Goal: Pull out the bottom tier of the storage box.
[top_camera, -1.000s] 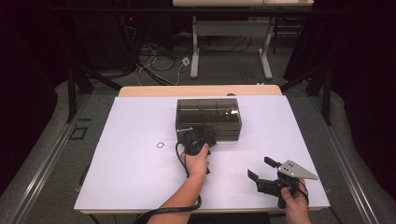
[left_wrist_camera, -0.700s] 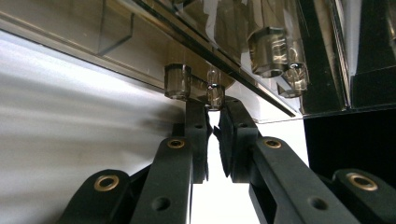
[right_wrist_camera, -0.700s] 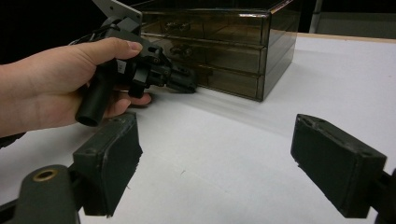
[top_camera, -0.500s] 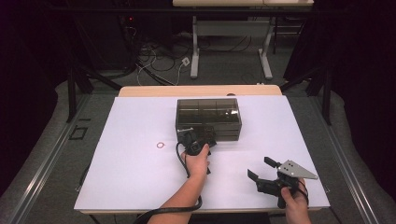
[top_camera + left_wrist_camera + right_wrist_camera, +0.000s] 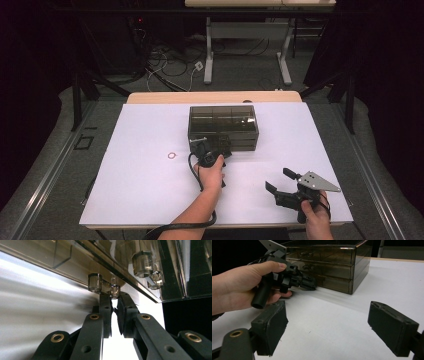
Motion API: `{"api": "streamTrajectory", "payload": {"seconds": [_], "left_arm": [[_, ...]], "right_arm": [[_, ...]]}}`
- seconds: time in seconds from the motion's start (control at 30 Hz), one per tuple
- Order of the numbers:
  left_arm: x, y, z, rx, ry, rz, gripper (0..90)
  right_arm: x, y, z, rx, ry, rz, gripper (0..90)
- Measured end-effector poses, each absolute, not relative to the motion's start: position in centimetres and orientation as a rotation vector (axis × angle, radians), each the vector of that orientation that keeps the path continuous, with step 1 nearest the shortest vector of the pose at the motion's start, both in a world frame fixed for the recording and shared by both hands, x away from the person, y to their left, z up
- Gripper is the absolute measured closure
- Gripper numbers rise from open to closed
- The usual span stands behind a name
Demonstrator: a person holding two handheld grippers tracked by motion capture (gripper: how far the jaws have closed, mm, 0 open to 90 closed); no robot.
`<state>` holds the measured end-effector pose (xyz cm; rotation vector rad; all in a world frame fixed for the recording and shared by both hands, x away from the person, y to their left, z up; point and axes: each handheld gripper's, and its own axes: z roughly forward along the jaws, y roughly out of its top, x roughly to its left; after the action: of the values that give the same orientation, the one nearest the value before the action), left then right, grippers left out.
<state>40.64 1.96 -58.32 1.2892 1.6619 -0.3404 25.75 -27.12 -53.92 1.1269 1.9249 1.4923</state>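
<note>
Resting near the table's front edge, the right gripper [image 5: 282,184] stood idle with its jaws wide apart and nothing between them; its own view confirmed the gap, with only bare white table [image 5: 332,322] showing between the two pads. Farther in, the left gripper [image 5: 216,148] was at the front of the smoky drawer box [image 5: 223,125], which sat at mid-table toward the far side. Its jaws were drawn nearly together on a small clear knob [image 5: 115,291] of the bottom drawer [image 5: 332,282], pads pinching it.

By my reading the grasp was made but the pull had not begun: from the right gripper view the drawer fronts lay flush, none drawn out. Opening the drawer was what remained.

The left gripper view alone gave the pinch itself, plus a neighbouring knob [image 5: 95,282] beside it and others higher up. The right gripper view gave the box's three stacked tiers and the left hand [image 5: 239,287] wrapped around the handle. The high view added the layout, including a small ring [image 5: 172,155] lying on the table well left of the box.
</note>
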Motion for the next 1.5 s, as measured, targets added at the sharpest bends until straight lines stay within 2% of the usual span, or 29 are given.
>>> {"api": "streamTrajectory", "payload": {"seconds": [1.5], "left_arm": [[38.4, 2.2, -58.7, 1.265, 1.662, -0.376, 82.3]], "right_arm": [[25.7, -27.0, -53.9, 1.124, 1.935, 1.48, 15.0]]}}
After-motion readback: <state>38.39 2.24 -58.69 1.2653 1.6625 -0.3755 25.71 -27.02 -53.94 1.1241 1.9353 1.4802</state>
